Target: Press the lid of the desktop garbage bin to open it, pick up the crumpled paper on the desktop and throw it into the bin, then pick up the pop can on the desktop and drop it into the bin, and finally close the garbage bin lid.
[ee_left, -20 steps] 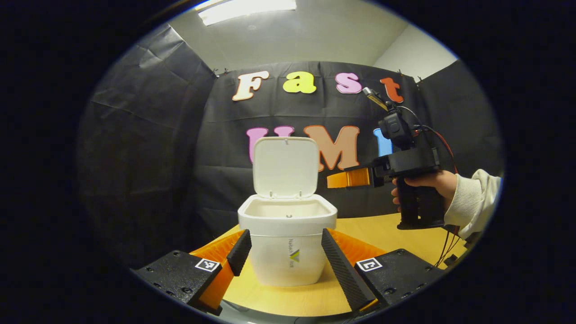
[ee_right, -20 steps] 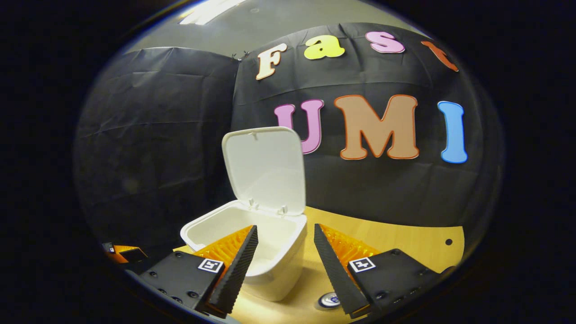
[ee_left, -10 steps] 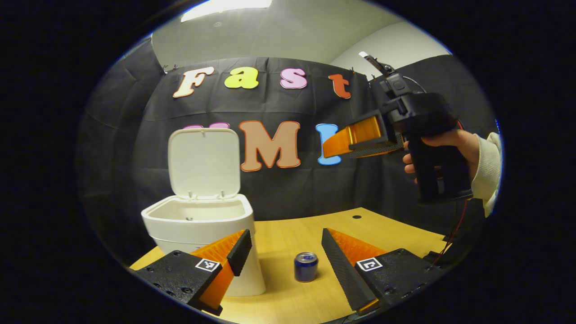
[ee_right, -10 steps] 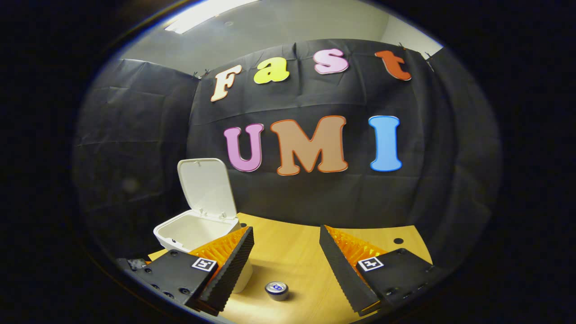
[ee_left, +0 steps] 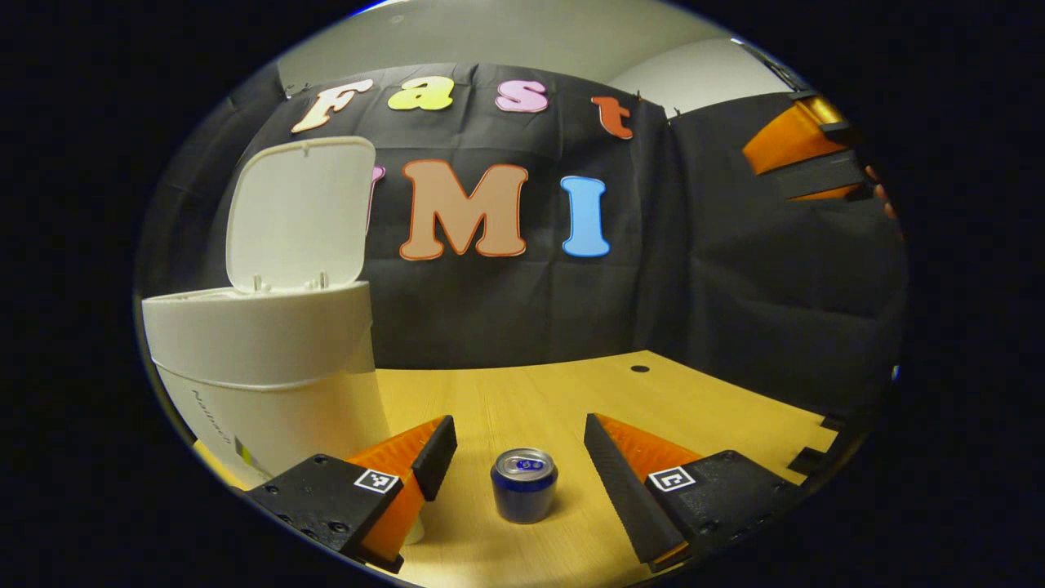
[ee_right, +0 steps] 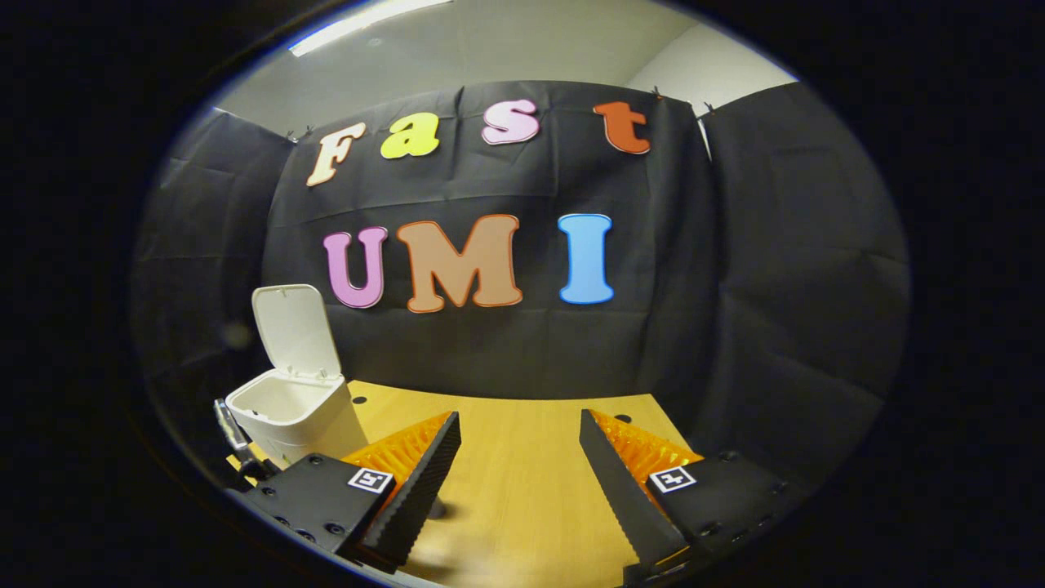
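Note:
The white garbage bin (ee_left: 261, 367) stands at the left on the wooden desktop (ee_left: 571, 392), its lid (ee_left: 298, 214) hinged up and open. A blue pop can (ee_left: 524, 484) stands upright on the desk just right of the bin. My left gripper (ee_left: 518, 425) is low over the desk and open, with the can between and just beyond its fingers, untouched. My right gripper (ee_left: 775, 163) hangs high at the upper right, held by a hand. In the right gripper view the bin (ee_right: 298, 416) and its raised lid (ee_right: 295, 331) sit far left, and my right gripper (ee_right: 518, 416) is open with nothing in it.
Black cloth walls close in the desk at the back and on both sides. The desk has small round holes (ee_left: 640, 369) near the back edge. Bare wood (ee_right: 522, 490) stretches to the right of the bin.
My left gripper swung right from the bin and dropped toward the can, which now sits close between its fingers. My right gripper drew back up and to the right, away from the bin.

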